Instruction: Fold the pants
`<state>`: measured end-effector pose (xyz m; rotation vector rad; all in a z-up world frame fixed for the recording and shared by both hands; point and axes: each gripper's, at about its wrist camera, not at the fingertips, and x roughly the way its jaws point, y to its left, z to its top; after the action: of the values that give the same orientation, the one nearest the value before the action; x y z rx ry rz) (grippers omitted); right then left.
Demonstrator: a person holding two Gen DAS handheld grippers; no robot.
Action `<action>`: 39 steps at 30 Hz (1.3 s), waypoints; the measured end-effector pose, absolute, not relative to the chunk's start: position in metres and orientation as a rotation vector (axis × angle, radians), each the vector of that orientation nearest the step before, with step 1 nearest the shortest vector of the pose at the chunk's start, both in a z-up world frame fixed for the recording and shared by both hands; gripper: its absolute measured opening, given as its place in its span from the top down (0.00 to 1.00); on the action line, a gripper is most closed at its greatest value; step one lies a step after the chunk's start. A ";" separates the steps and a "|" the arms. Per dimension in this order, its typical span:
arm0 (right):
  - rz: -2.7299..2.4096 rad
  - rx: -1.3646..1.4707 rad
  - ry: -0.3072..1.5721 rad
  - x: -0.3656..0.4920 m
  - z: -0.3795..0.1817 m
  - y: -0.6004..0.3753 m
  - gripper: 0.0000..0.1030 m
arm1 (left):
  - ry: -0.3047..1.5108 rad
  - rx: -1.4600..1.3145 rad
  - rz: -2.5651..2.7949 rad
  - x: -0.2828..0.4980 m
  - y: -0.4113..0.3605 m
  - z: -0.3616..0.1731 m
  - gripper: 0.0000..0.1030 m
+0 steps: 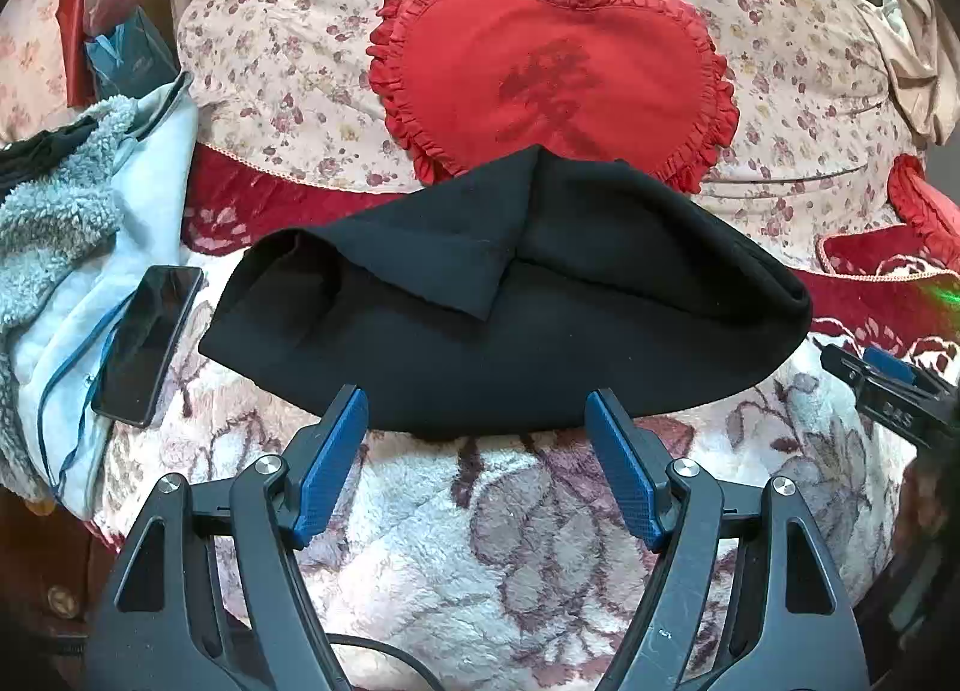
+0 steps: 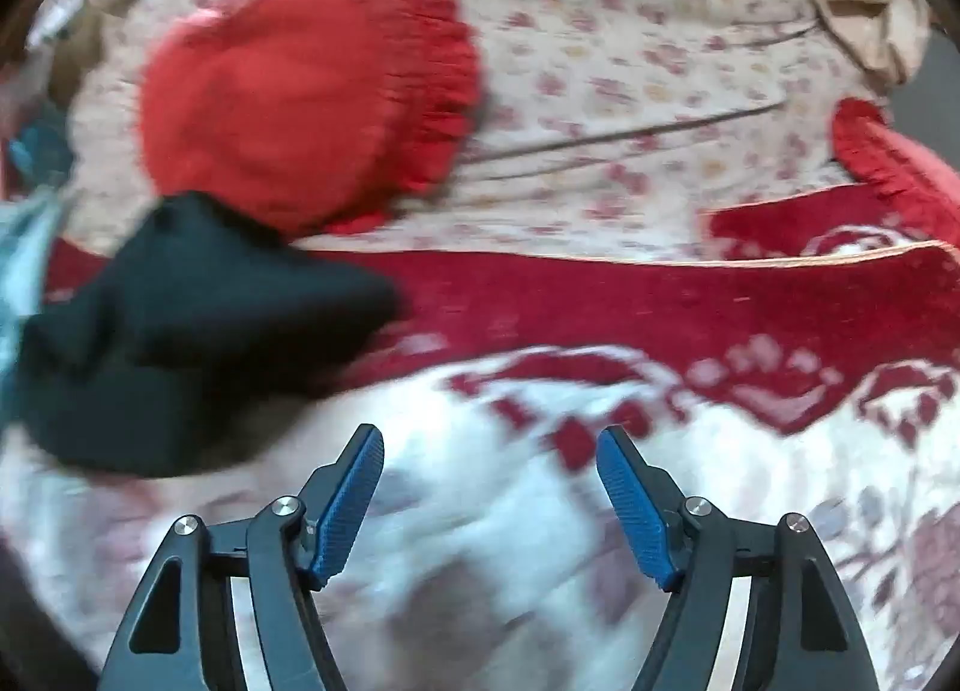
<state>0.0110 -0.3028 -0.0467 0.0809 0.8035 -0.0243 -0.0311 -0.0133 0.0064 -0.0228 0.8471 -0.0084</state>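
**Black Pants Folded Small, Both Claws Let Go**

Underneath, a big fluffy white blanket with dark red flowers (image 1: pixel 510 559), soft and flat, good for folding on. Behind, a red heart-shaped pillow with frills (image 1: pixel 552 73), out of the way. In the middle, the soft black cloth pants (image 1: pixel 510 319), folded into a short bundle, one corner flipped over on top, probably needing a last tidy. Beside it on pale blue fleece, a flat black phone (image 1: pixel 147 343), kept apart. Left gripper (image 1: pixel 477 418) spread wide, holding nothing, tips at the near edge. Right gripper (image 2: pixel 491 454) wide too, empty, off to the right; blurry view.
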 end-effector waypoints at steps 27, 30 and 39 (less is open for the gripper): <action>0.192 0.029 0.828 0.013 -0.025 -0.206 0.30 | 0.865 -0.041 0.001 -0.025 -0.007 0.002 0.27; 0.193 0.032 0.837 0.014 -0.028 -0.205 0.30 | 0.866 -0.041 0.002 -0.025 -0.007 0.001 0.27; 0.200 0.033 0.858 0.019 -0.035 -0.203 0.30 | 0.886 -0.051 0.010 -0.021 -0.005 -0.005 0.27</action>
<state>0.0187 -0.2031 -0.0348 0.0331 0.8579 0.2003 -0.0208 -0.0047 -0.0052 -0.0513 0.8857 0.0101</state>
